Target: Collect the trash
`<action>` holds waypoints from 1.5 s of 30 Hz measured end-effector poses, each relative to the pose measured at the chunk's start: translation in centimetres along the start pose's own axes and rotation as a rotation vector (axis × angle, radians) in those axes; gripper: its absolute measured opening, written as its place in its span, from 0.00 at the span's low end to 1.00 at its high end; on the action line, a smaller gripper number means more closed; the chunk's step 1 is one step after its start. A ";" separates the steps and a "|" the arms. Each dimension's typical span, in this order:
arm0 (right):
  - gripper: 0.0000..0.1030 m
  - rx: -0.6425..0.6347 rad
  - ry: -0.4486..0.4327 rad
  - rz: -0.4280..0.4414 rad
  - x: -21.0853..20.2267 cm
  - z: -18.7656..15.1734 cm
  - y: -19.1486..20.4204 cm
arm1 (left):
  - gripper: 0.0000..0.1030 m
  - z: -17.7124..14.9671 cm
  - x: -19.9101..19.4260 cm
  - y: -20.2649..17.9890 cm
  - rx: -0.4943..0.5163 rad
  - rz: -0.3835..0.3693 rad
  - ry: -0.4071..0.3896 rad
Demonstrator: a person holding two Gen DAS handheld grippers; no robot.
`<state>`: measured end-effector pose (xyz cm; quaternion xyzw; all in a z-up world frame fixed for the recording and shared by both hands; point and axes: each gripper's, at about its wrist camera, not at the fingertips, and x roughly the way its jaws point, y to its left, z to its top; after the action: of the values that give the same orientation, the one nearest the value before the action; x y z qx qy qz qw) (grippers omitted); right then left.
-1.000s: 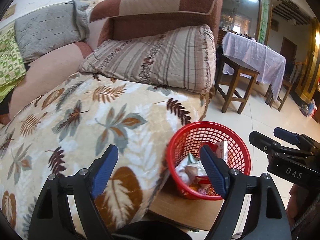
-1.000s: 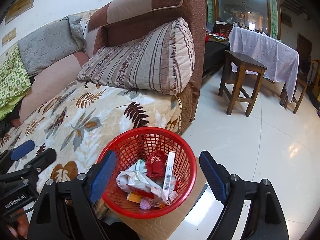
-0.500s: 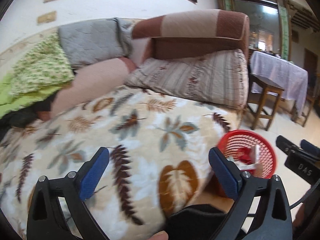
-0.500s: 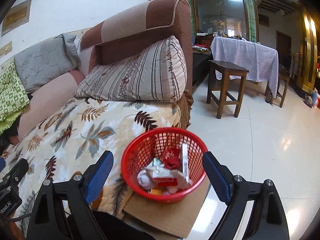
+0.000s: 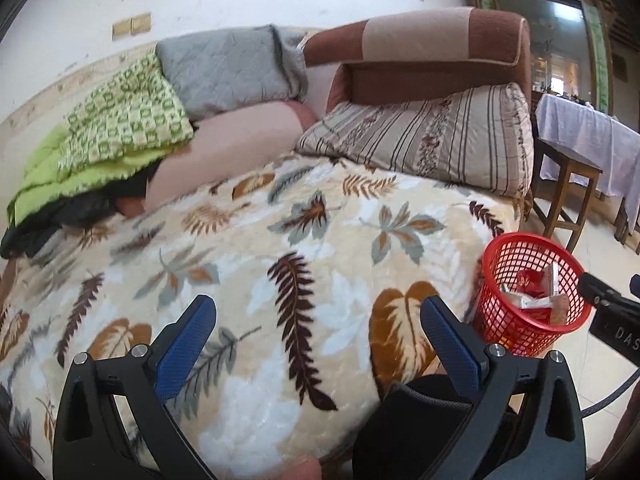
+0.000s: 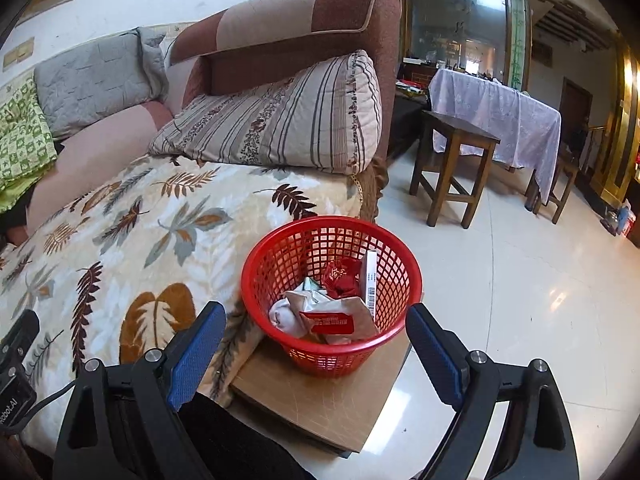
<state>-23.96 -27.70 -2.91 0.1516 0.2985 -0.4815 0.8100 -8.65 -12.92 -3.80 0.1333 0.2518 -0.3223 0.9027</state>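
A red mesh basket (image 6: 332, 292) stands on a low wooden board (image 6: 320, 404) beside the sofa. It holds crumpled wrappers (image 6: 324, 312), a red packet and a white box. My right gripper (image 6: 316, 352) hovers open just in front of the basket, with nothing between its fingers. My left gripper (image 5: 316, 344) is open and empty over the leaf-patterned blanket (image 5: 248, 264); the basket (image 5: 532, 292) sits at that view's right edge. No loose trash shows on the blanket.
A striped pillow (image 6: 280, 120) leans on the brown sofa arm (image 6: 304, 32). Grey (image 5: 228, 68) and green (image 5: 120, 120) cushions lie along the sofa back. A wooden stool (image 6: 452, 172) and a cloth-covered table (image 6: 500, 120) stand on the glossy tiled floor (image 6: 520, 300).
Both grippers have pulled back and up from the basket. The left one has swung left over the blanket, so the basket slid to that view's right edge. Both stayed open.
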 end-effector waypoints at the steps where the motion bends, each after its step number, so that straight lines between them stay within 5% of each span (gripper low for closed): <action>1: 0.91 -0.005 -0.005 -0.002 -0.1 -0.1 0.1 | 0.99 -0.1 0.3 0.0 0.001 0.002 0.013; 11: 0.91 -0.061 -0.068 -0.023 -1.6 -0.1 1.0 | 0.99 -0.9 0.3 -0.4 0.045 -0.010 -0.019; 45: 0.91 -0.082 -0.044 -0.010 -1.2 -0.2 1.6 | 0.99 -0.9 -0.4 -1.2 0.039 -0.058 -0.017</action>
<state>-23.09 -25.98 -2.34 0.1061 0.3008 -0.4763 0.8194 -10.01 -13.24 -4.45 0.1408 0.2417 -0.3542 0.8924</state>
